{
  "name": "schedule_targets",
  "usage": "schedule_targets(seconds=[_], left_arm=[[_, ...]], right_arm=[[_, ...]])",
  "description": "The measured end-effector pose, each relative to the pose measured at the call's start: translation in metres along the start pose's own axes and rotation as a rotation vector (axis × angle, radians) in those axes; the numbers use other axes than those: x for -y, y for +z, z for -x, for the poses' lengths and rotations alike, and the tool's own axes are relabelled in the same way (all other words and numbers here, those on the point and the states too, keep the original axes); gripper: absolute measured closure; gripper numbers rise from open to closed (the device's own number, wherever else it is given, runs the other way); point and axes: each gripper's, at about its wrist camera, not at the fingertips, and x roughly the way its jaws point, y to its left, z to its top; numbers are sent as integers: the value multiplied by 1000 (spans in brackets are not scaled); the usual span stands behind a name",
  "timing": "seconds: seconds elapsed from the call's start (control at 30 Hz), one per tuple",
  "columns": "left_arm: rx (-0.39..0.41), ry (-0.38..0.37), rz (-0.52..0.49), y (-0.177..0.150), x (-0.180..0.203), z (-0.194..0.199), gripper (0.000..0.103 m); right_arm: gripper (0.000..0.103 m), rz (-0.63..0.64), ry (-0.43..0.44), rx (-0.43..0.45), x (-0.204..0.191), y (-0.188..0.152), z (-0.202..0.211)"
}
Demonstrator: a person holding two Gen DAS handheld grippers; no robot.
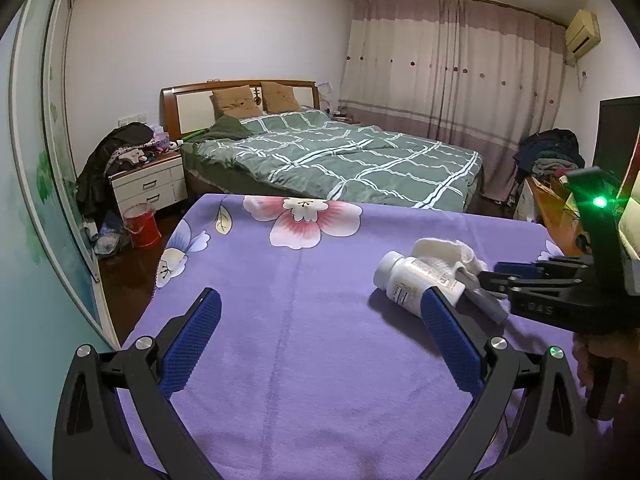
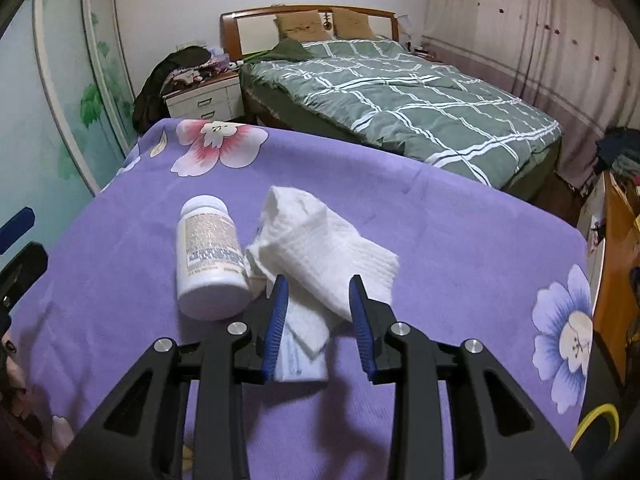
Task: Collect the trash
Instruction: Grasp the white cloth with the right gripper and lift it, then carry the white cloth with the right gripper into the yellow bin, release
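On the purple flowered cloth (image 2: 460, 232) that covers the worktop, the left gripper (image 1: 320, 332) hangs with its jaws spread wide and nothing between them, aimed over the bare middle of the cloth. Right of it, near the worktop's right edge, a white pill bottle (image 2: 210, 256) lies on its side, cap pointing to the far edge; what it holds cannot be told. Touching its right flank is a crumpled white paper towel (image 2: 324, 248), and over that towel's near end the right gripper (image 2: 318, 308) stands with its jaws narrowed. A flat pale packet (image 2: 300, 364) also lies between them, against the left pad; whether the pads press on anything cannot be told.

The risk, as I judge it: closing here could pinch only a loose fold, so the towel slips free, or could nudge the bottle into rolling. A red bucket (image 1: 142, 226) on the floor beyond the far left corner could serve as a bin; its contents are not visible.
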Motion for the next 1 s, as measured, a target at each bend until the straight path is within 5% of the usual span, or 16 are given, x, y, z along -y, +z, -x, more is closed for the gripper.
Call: schedule_targets(seconds=[0.1,0.17,0.33,0.67,0.77,0.83,0.9,1.0], left_arm=[[-2,-6,2,-1,1,1,5],[-3,-7,1,0,1,1,5],[-8,-12,4,-1,0,0,5],[-11,-25,-5,-2,5,1,5],[-12,-25,-12,-3,7,0,5],[-11,-24,-19,-4,8,1,5],[-11,-21,-26,-4,9,-1,5],[-10,-20,-32,-5,10,-1,5]], right_arm=[[73,22,-6,-8,-6,8,-11],[99,39,-6,-20,-9,14,-19],[100,11,-8,45,-2,29,3],[100,-115,110,342,30,45,155],[100,-103,63,333,32,46,176],[100,-134,160,345,38,47,183],[100,-130,97,324,40,47,184],[100,-165,177,365,47,50,203]])
